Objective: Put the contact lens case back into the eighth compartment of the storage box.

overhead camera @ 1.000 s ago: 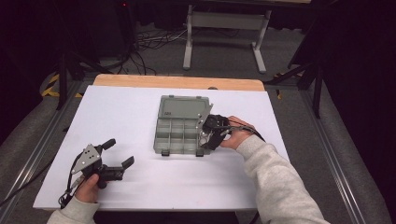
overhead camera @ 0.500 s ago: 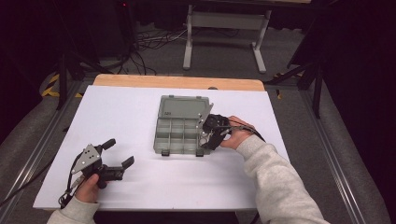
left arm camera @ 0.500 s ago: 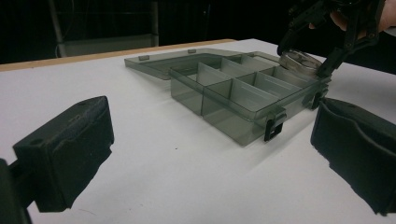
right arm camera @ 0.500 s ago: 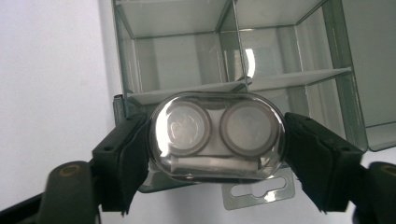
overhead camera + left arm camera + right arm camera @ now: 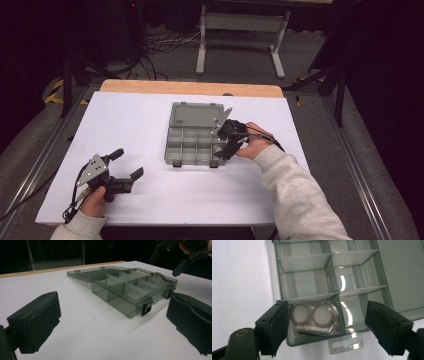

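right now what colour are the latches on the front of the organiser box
Black latches on the translucent smoky grey-green organiser box; clearest in the left gripper view.

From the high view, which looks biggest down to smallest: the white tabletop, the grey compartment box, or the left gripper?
1. White tabletop, by far.
2. Grey compartment box, lid open.
3. Left gripper, jaws apart, clearly smaller than the box.

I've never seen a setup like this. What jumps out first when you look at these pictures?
A grey see-through box with many small compartments lies open in the middle of the white table, its lid folded flat behind it. The right tool hovers at the box's right front corner with its jaws apart, over a small clear case with two round wells that sits in a corner compartment. The left tool sits open near the table's front left, well away from the box.
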`<state>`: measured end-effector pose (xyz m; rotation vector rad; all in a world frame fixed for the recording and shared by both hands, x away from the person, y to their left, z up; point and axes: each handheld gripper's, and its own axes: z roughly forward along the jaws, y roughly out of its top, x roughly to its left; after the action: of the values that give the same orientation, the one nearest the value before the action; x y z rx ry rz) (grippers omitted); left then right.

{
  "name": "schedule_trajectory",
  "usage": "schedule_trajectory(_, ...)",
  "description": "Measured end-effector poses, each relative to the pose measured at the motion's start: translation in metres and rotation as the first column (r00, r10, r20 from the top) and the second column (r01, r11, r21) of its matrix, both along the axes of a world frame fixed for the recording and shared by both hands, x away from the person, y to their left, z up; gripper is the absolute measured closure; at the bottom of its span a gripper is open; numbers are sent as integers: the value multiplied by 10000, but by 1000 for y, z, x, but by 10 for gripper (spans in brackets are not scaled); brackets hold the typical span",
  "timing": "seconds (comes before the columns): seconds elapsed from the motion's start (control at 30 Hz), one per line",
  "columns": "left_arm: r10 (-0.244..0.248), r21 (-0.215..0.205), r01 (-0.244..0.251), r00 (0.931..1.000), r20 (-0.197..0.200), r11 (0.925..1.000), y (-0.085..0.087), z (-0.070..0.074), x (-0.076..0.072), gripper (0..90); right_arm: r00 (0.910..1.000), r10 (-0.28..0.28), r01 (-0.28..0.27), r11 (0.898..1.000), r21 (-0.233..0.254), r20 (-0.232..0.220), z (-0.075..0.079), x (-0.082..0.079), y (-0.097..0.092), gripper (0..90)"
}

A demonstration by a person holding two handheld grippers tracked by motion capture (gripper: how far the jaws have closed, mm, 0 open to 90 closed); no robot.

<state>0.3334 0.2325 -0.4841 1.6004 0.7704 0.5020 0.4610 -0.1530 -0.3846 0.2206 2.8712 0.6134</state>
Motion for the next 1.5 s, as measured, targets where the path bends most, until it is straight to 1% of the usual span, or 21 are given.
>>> schedule_trajectory(0.07,0,-3,0,10000,-2,10000,0,0,0,2,10000,-58,56,9997,221,62,3,-1,0,169)
schedule_trajectory(0.17,1,-3,-1,10000,-2,10000,0,0,0,2,9996,-119,108,9990,424,254,7,-3,0,137)
schedule_trajectory(0.23,2,2,-2,10000,2,10000,0,0,0,2,9994,-69,49,9982,603,332,10,-3,0,107)
schedule_trajectory(0.33,1,-1,-1,10000,7,10000,0,0,0,2,9986,-104,63,9968,791,516,14,-7,1,53)
schedule_trajectory(0.47,1,-3,-1,10000,8,10000,0,0,0,2,9979,-112,46,9948,1020,641,18,-11,2,21)
schedule_trajectory(0.73,3,36,-3,10000,-15,10000,0,0,0,2,9963,-27,-83,9917,1286,855,25,-21,3,3)
schedule_trajectory(0.77,-7,29,7,10000,-7,10000,0,0,0,2,9963,36,-149,9913,1310,857,25,-22,3,3)
schedule_trajectory(0.97,2,1,-2,10000,1,10000,0,0,0,2,9959,23,-156,9890,1468,905,28,-27,1,1)
schedule_trajectory(1.23,6,8,-6,10000,9,10000,0,0,0,2,9947,-239,24,9776,2106,997,35,-36,-8,1)
schedule_trajectory(1.43,4,9,-4,10000,9,10000,0,0,0,2,9912,-353,63,9753,2206,1278,40,-48,-10,1)
schedule_trajectory(1.5,-1,36,1,10000,-1,10000,0,0,0,2,9907,-390,76,9725,2329,1305,42,-53,-9,1)
